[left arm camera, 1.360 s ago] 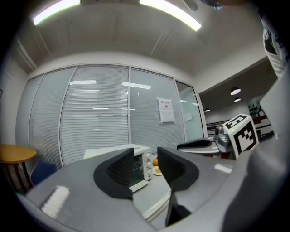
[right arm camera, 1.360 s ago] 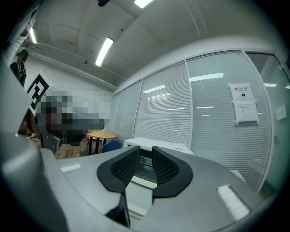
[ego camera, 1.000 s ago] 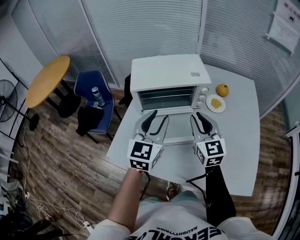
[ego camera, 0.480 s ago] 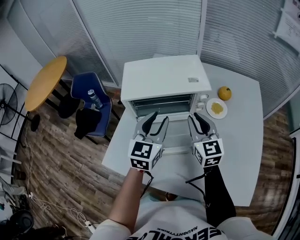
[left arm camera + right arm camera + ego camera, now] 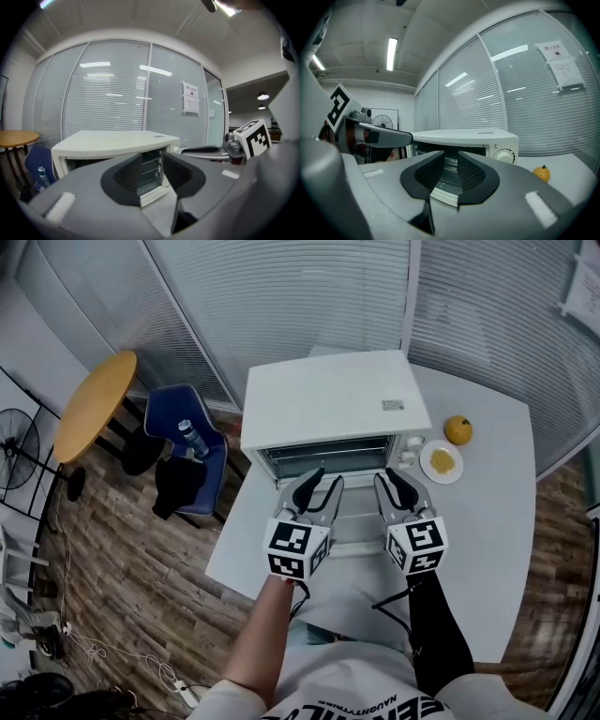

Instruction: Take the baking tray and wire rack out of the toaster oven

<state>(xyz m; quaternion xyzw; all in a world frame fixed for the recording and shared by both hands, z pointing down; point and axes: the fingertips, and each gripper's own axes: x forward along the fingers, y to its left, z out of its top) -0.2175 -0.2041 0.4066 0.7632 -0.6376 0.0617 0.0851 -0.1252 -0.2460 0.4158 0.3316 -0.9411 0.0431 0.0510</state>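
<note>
A white toaster oven point(image 5: 328, 404) stands on the white table point(image 5: 487, 549) with its door point(image 5: 356, 521) folded down flat. Thin wire bars of the rack point(image 5: 326, 456) show inside the dark cavity, and the rack point(image 5: 449, 164) shows again in the right gripper view. I cannot make out the baking tray. My left gripper point(image 5: 317, 480) hovers over the door's left side, open with nothing between its pads. My right gripper point(image 5: 395, 482) hovers over the door's right side, also open and holding nothing. Both point at the oven mouth point(image 5: 151, 166).
An orange point(image 5: 458, 429) and a small plate point(image 5: 441, 463) of yellow food lie right of the oven, next to its knobs point(image 5: 504, 155). Left of the table are a blue chair point(image 5: 178, 409) with a bottle point(image 5: 190, 435), a round wooden table point(image 5: 94, 404) and a fan point(image 5: 17, 442).
Both grippers have moved forward and a little down, closer to the oven mouth. Their jaws look the same as before.
</note>
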